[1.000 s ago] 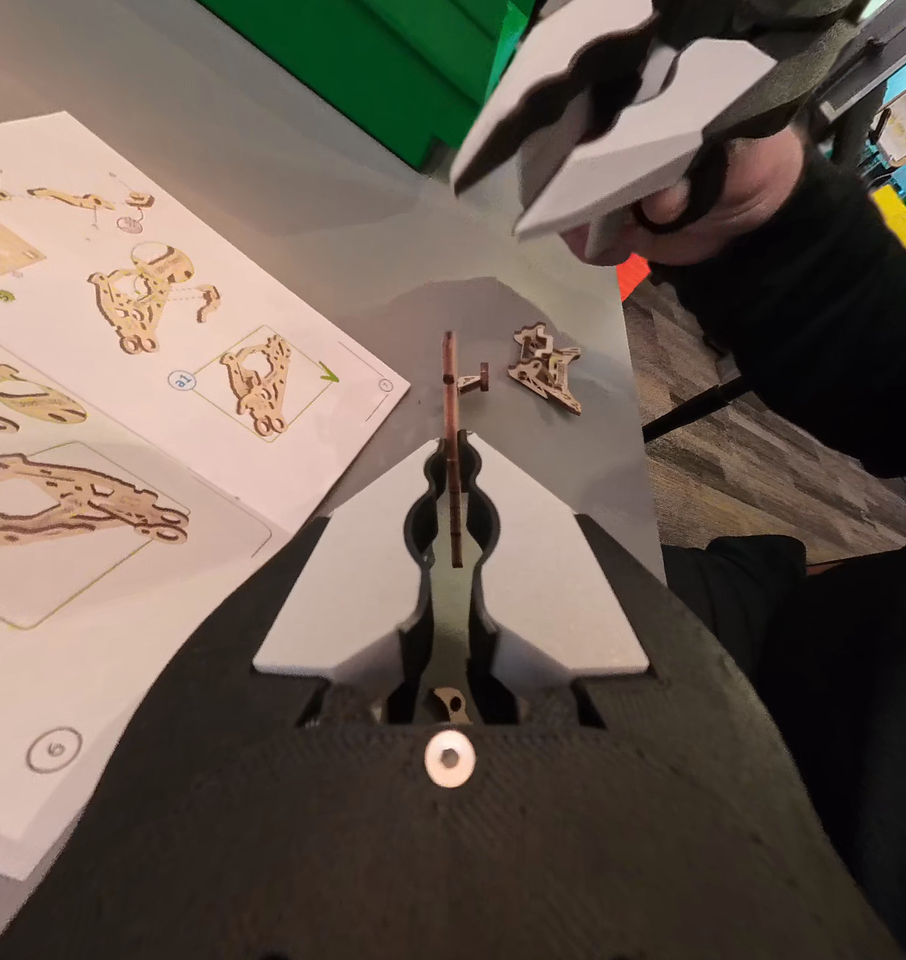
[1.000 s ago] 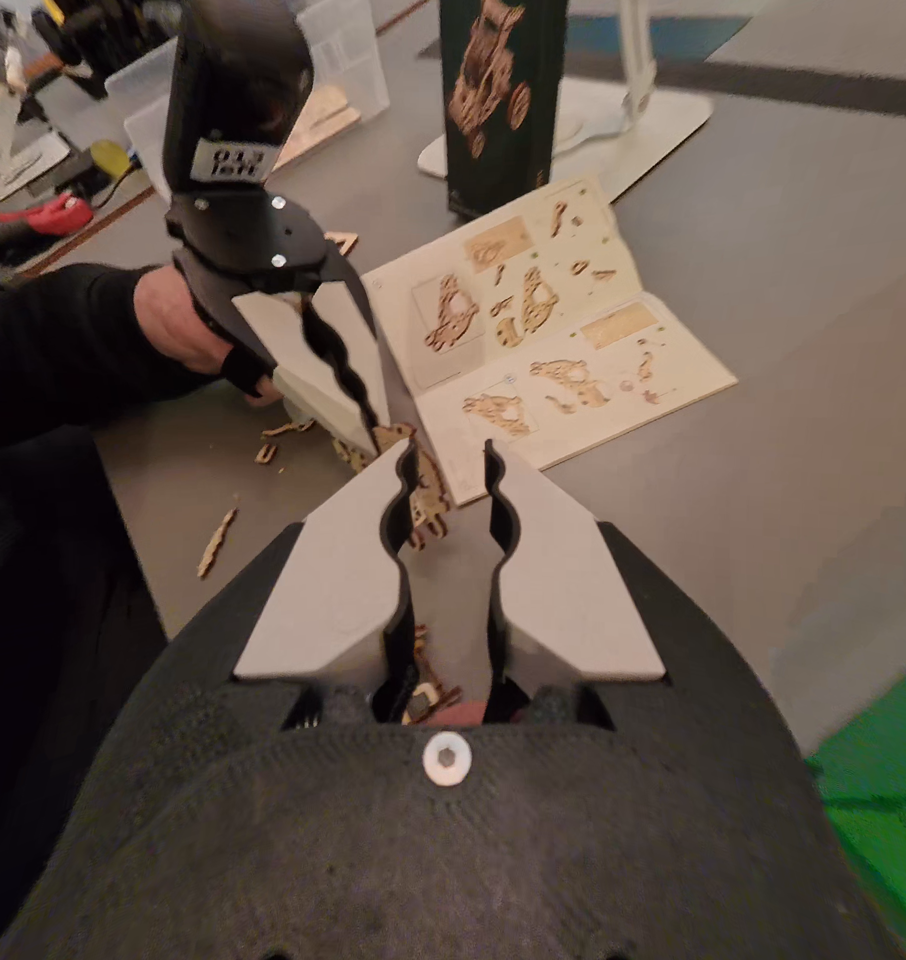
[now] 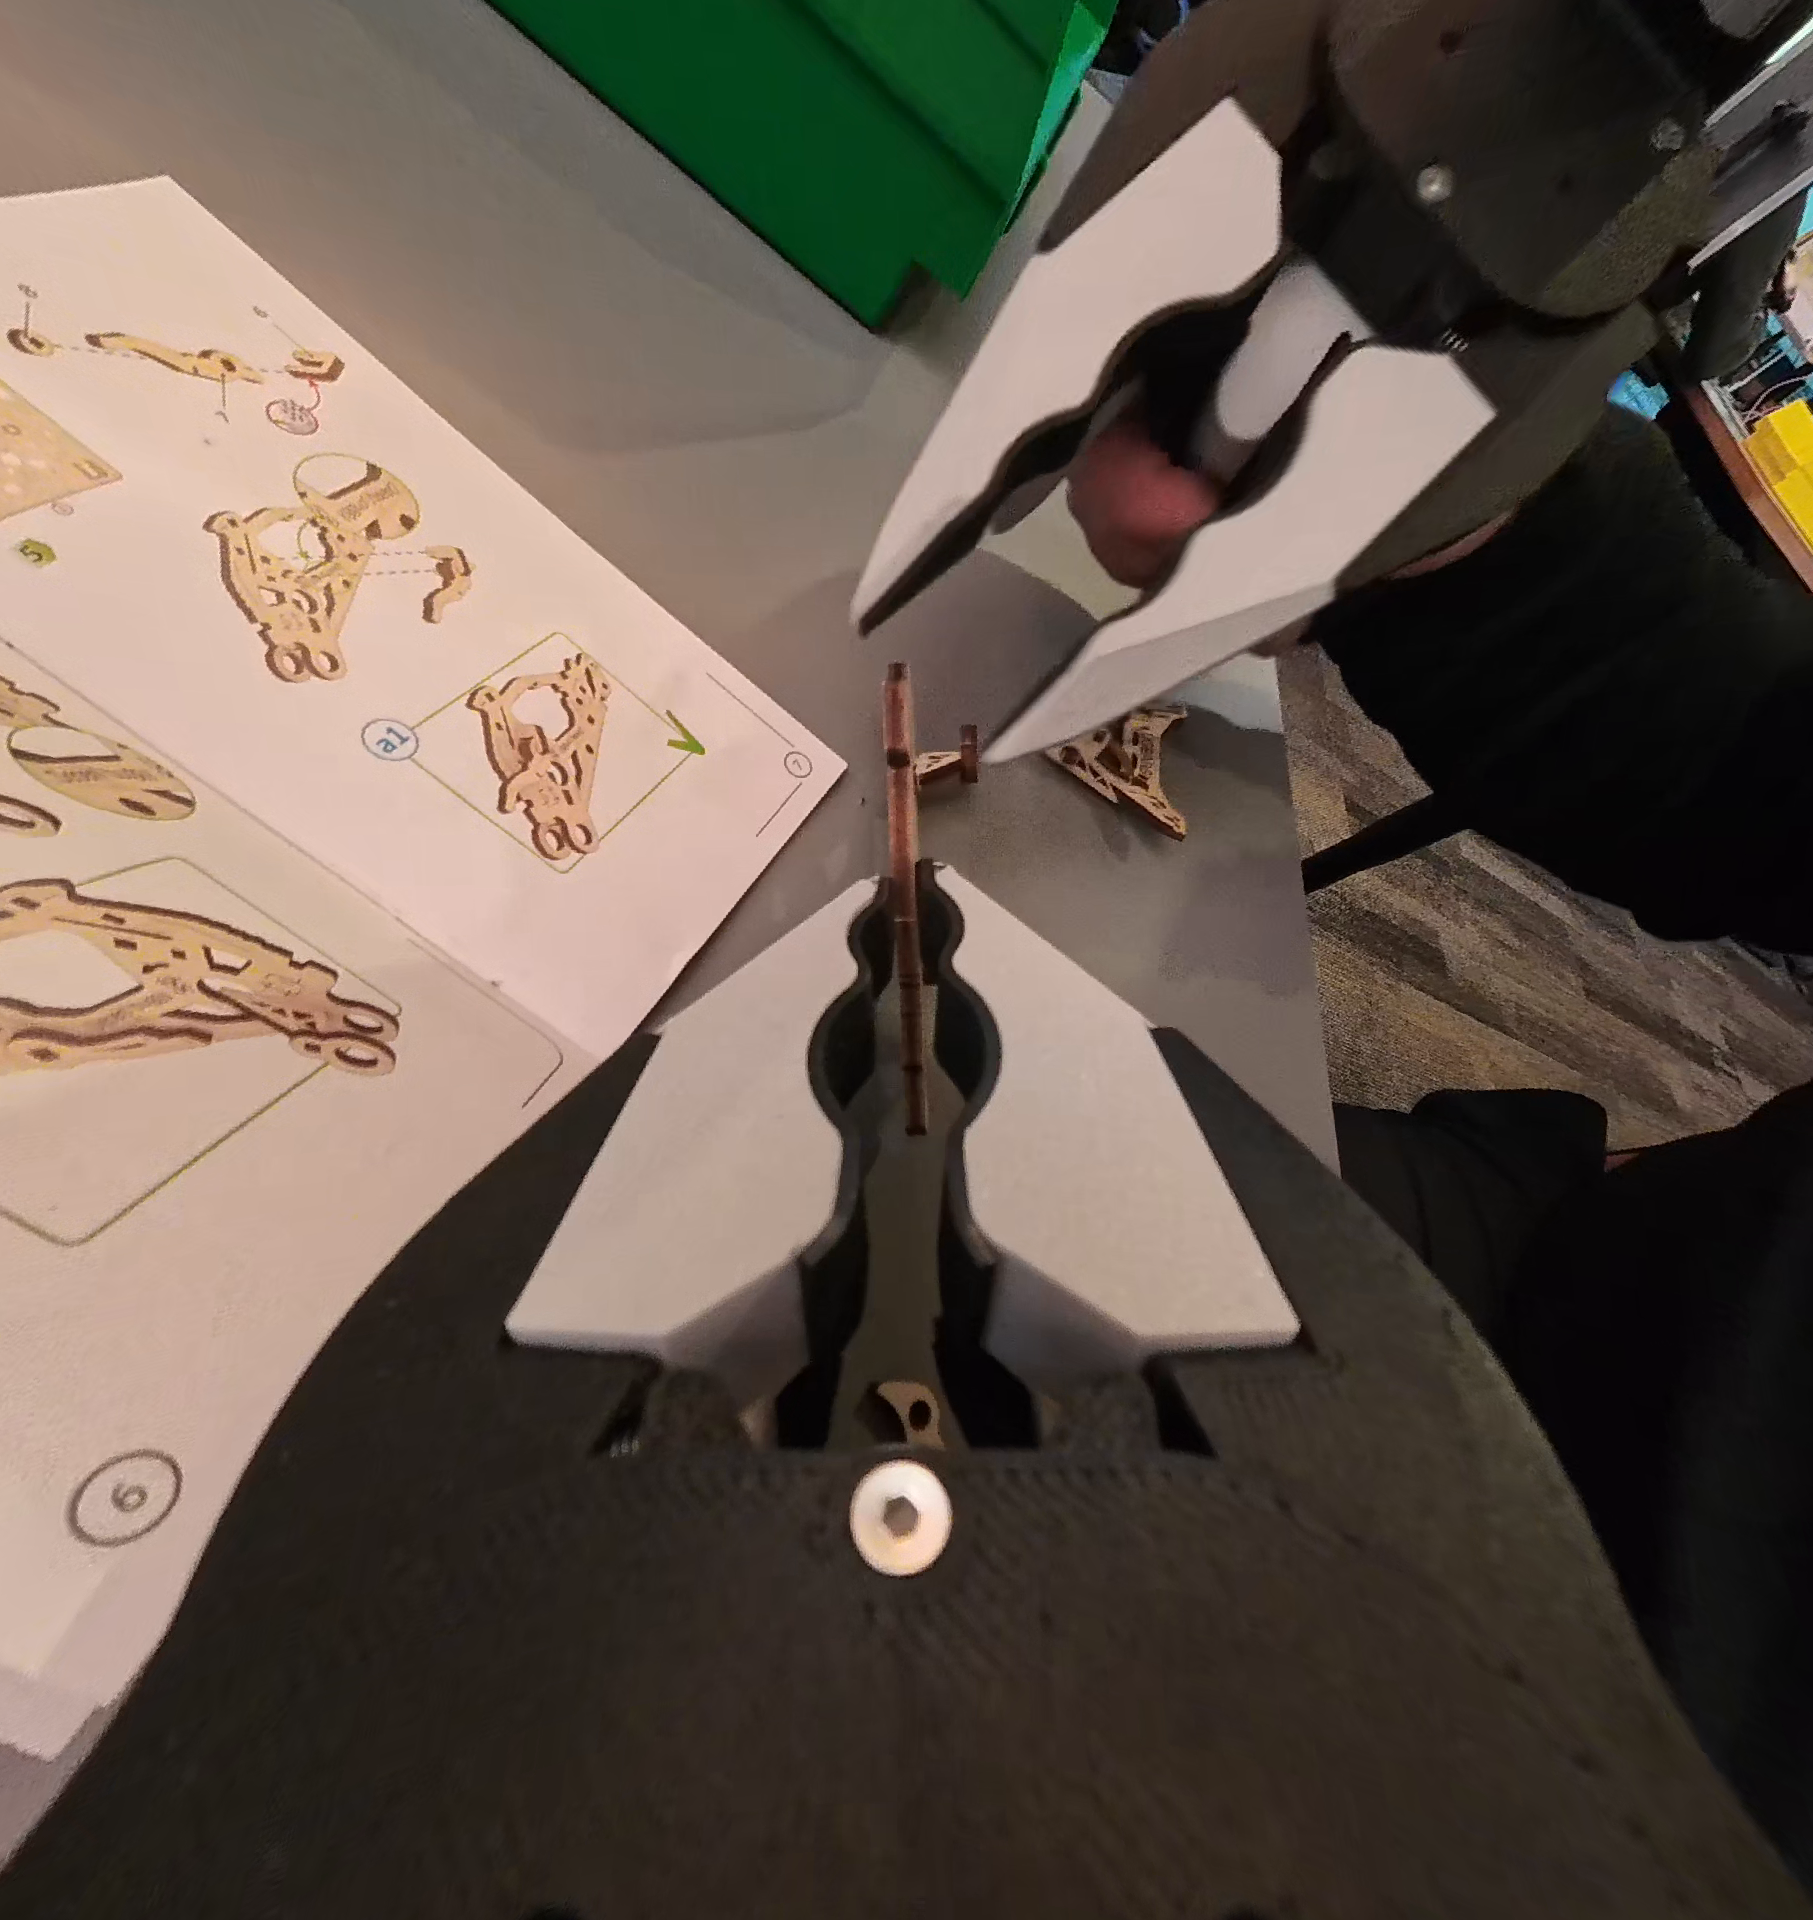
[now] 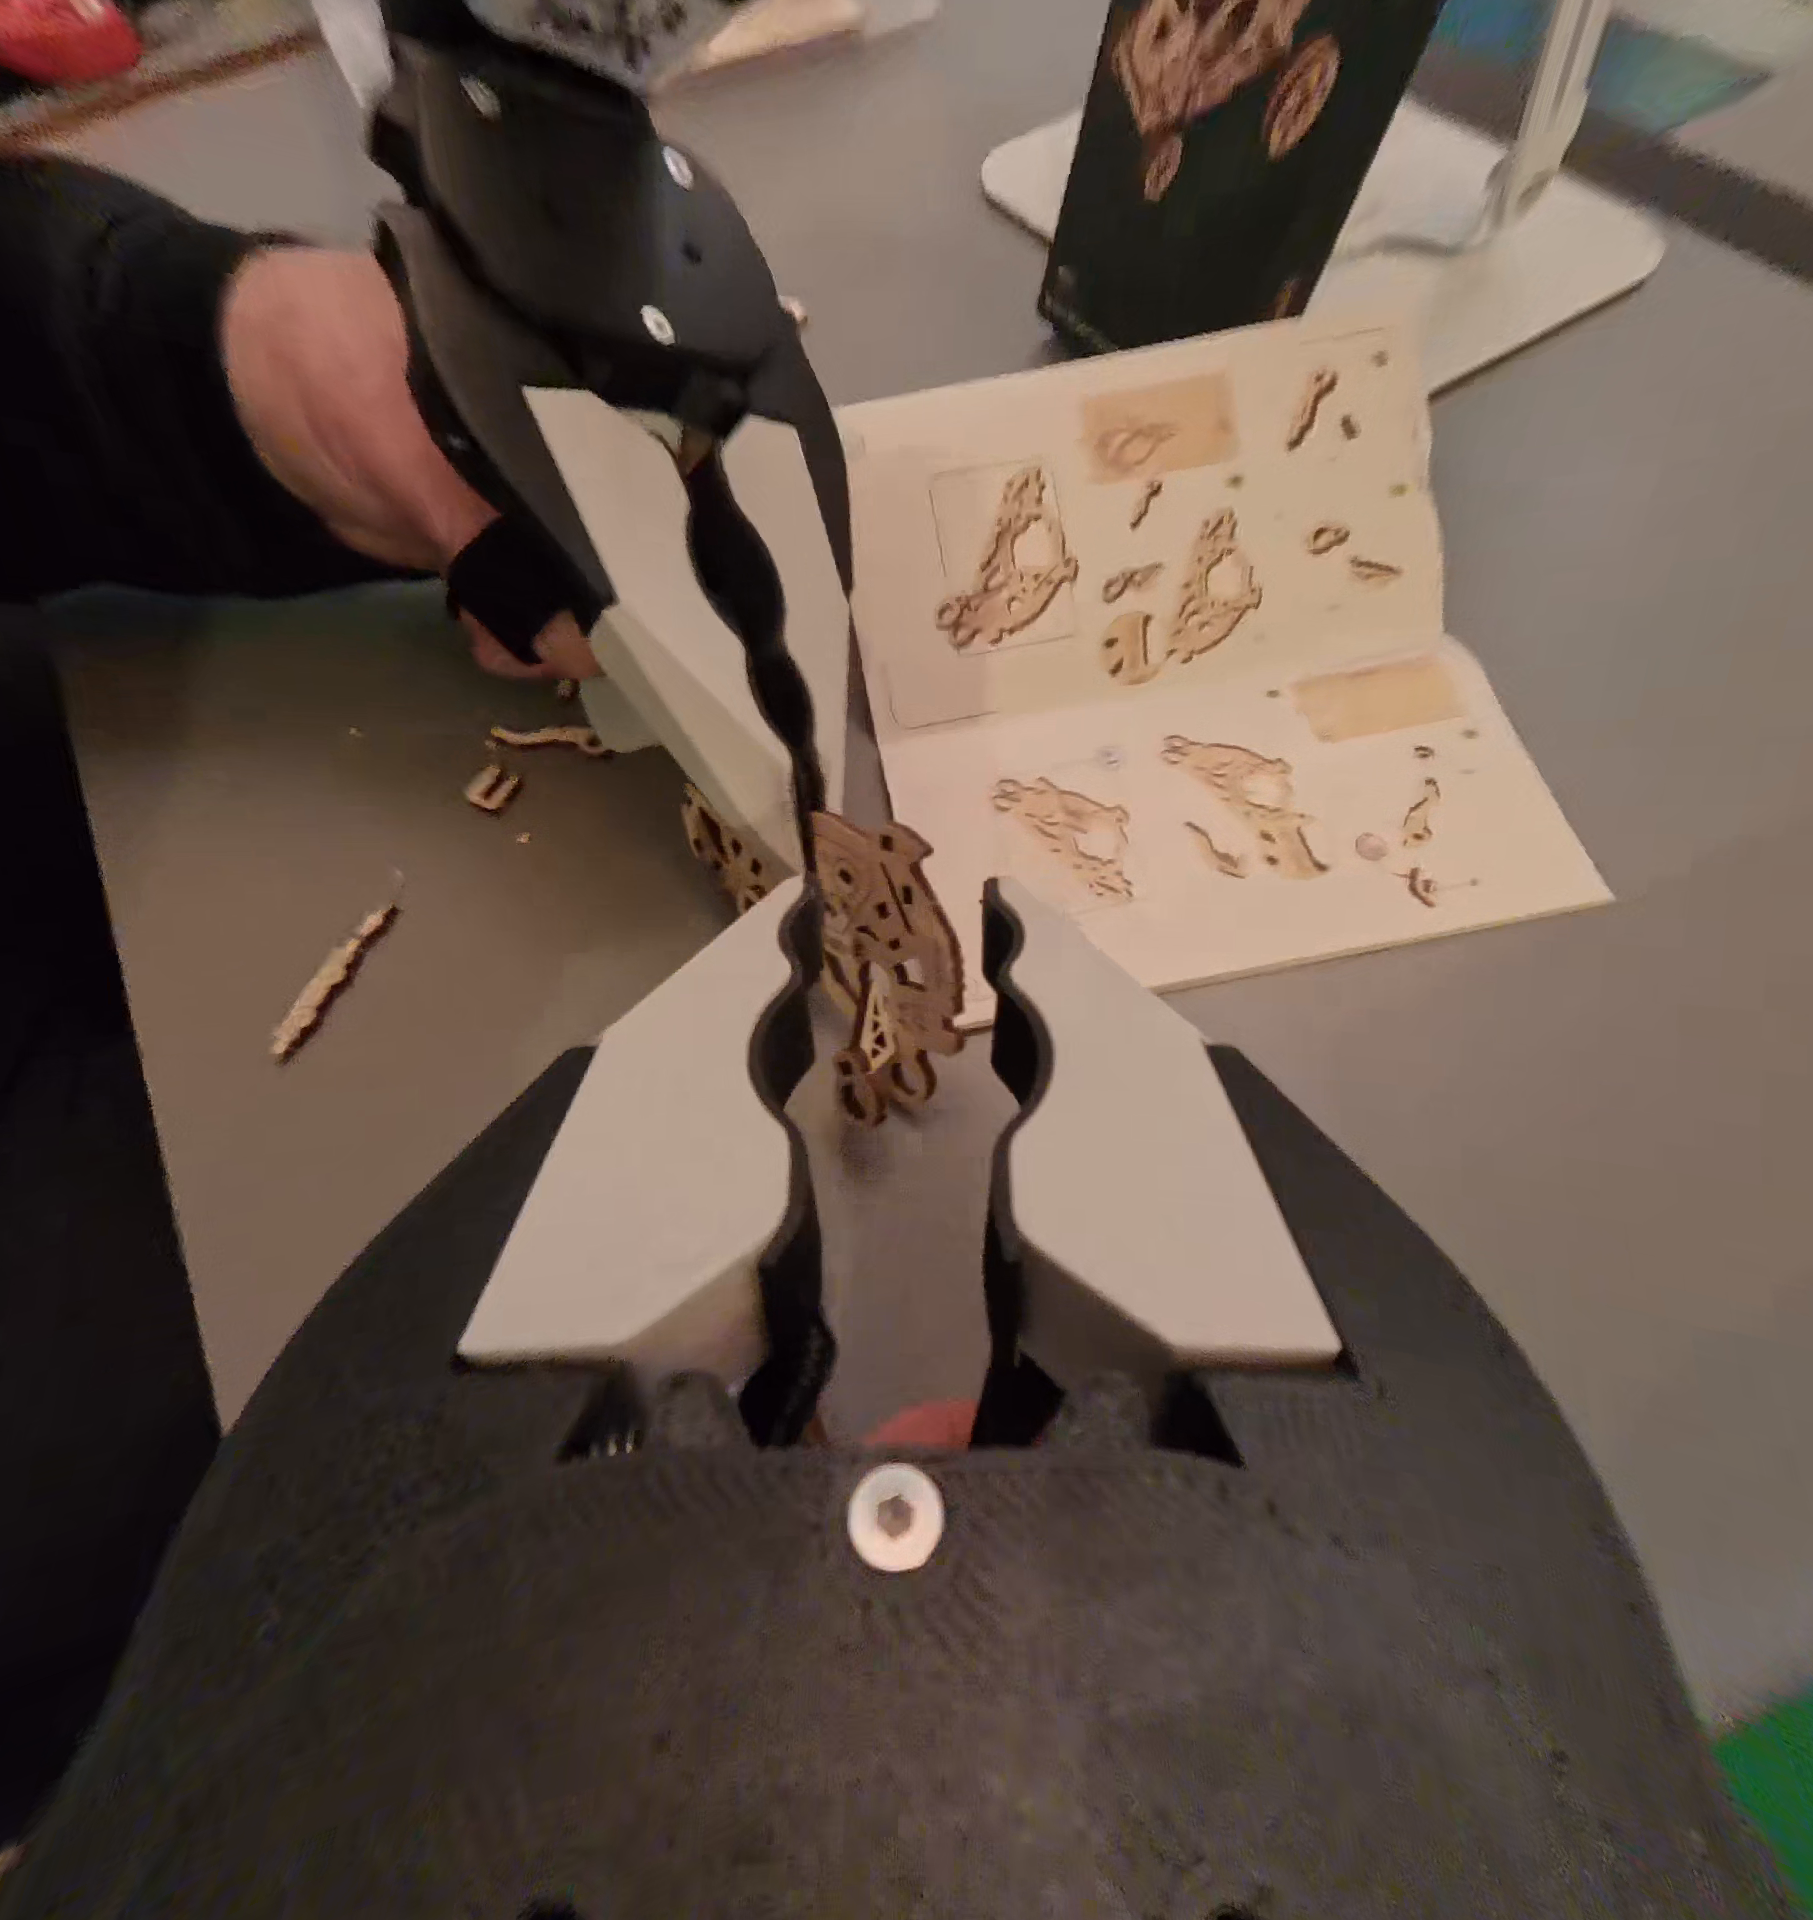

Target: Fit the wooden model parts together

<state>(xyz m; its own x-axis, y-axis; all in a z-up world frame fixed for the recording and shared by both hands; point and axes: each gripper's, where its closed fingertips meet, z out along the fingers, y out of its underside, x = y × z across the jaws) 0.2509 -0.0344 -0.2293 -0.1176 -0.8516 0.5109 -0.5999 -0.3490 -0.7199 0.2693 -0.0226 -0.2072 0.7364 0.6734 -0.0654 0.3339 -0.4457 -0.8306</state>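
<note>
A workshop: green bin, yellow bins (shelved), grey worktable.

Black textured gripper bodies, pale grey wavy-edged fingers, a silver hex screw, black sleeves.

Left hand-held gripper clamped, right spread.

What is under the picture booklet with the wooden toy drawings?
The booklet lies open and flat on the grey table. Only the table shows around its edges. Anything under its pages is covered, so I cannot tell.
</note>
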